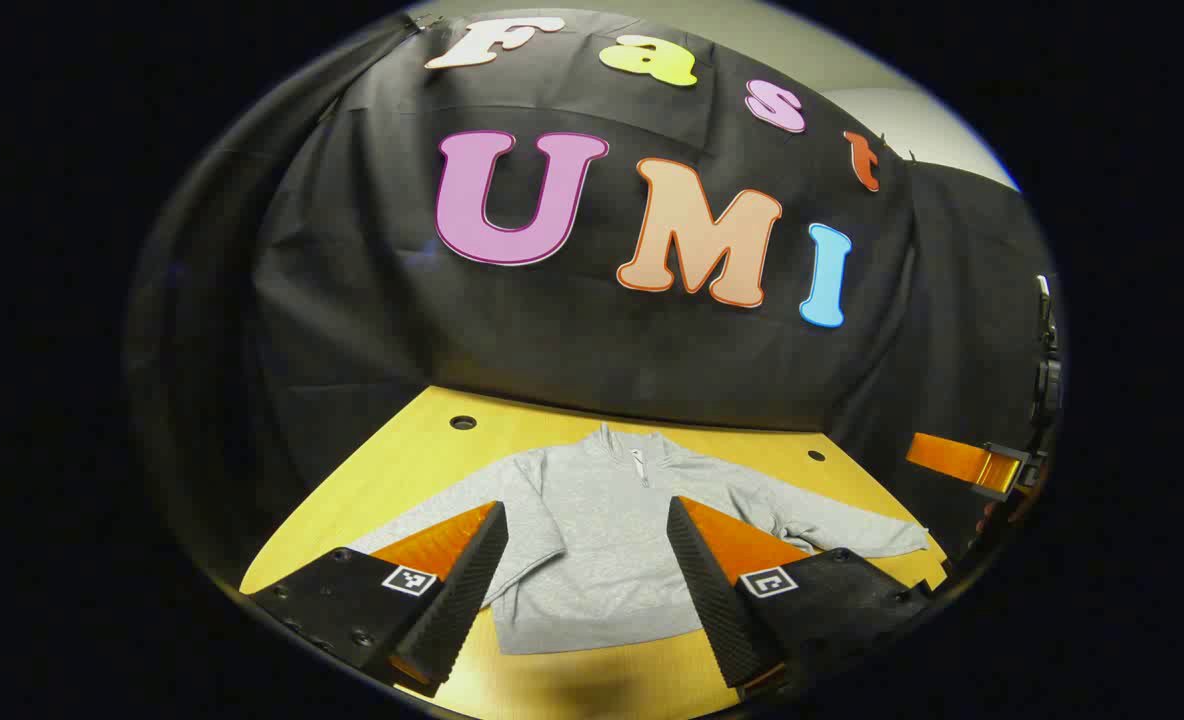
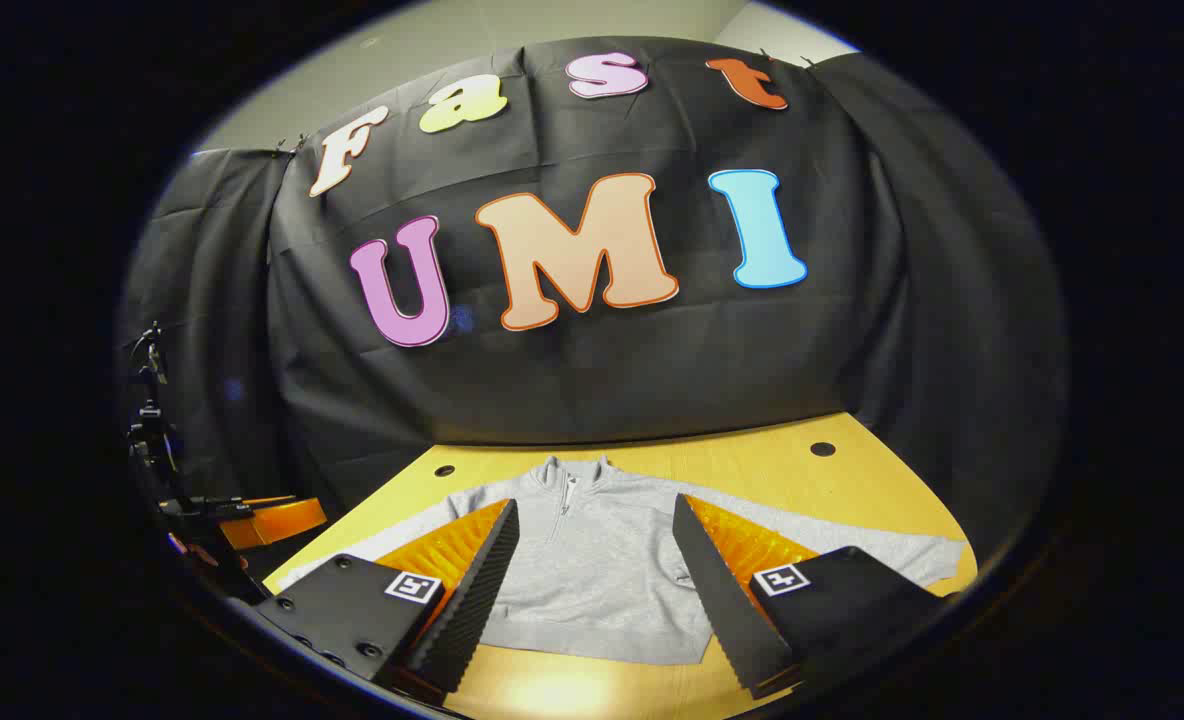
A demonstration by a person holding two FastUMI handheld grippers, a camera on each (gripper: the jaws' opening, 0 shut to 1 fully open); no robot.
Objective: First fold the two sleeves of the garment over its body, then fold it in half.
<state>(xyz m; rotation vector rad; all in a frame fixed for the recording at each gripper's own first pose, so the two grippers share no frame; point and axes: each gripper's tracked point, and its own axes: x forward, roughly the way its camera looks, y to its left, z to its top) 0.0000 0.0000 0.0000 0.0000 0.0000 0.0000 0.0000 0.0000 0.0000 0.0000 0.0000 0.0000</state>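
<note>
Left claw (image 1: 587,535): held above the near bench edge, its fingers spread wide, nothing between them; a small square black-and-white marker sits on each finger, no readable text.
Right claw (image 2: 592,540): likewise spread wide and gripping nothing, a square marker on each finger.
Sweatshirt (image 1: 592,540): grey, quarter-zip collar, lying flat on the bench, both sleeves stretched out sideways, unfolded; no brand or label can be made out.
Bench (image 1: 422,440): yellow wood, round holes near its far corners.
Wall: black cloth behind the bench.
</note>
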